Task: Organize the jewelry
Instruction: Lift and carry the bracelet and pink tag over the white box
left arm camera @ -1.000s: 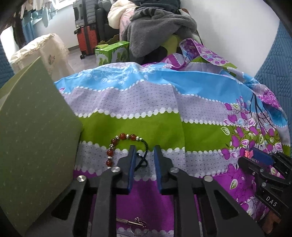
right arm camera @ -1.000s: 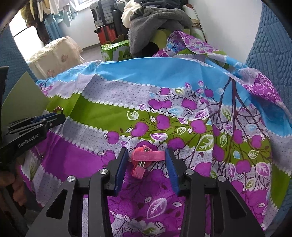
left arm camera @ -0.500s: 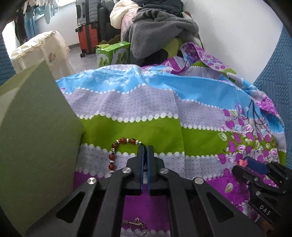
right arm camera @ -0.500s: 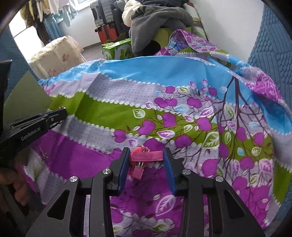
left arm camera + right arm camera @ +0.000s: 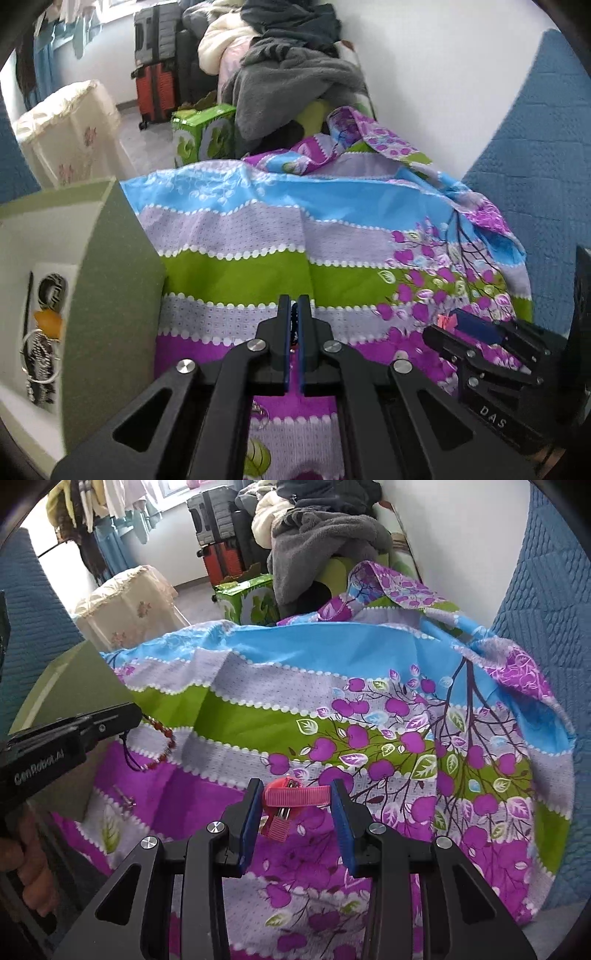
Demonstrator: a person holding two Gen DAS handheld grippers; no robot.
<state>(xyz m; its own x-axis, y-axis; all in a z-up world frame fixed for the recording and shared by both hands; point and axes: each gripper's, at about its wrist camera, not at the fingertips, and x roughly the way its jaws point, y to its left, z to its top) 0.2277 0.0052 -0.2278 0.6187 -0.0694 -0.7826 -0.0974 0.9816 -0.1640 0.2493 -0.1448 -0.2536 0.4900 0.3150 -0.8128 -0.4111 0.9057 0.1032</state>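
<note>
My left gripper (image 5: 294, 301) is shut on the dark cord of a red bead bracelet (image 5: 162, 744), which hangs from it above the patterned bedsheet (image 5: 258, 236); it also shows in the right wrist view (image 5: 133, 716). A green box (image 5: 110, 295) stands open at the left with several pieces of jewelry (image 5: 44, 325) inside. My right gripper (image 5: 295, 801) is shut on a pink ribbon hair clip (image 5: 291, 799) and holds it above the sheet; it also shows in the left wrist view (image 5: 448, 323).
A small metal hairpin (image 5: 125, 801) lies on the purple stripe near the box. Blue quilted cushions (image 5: 546, 590) border the right side. Behind the sheet are a green carton (image 5: 203, 133), a pile of clothes (image 5: 295, 81) and suitcases (image 5: 155, 88).
My left gripper closed on the bracelet's cord and lifted it off the sheet, rising so the box's inside shows. My right gripper kept hold of the pink clip and rose slightly.
</note>
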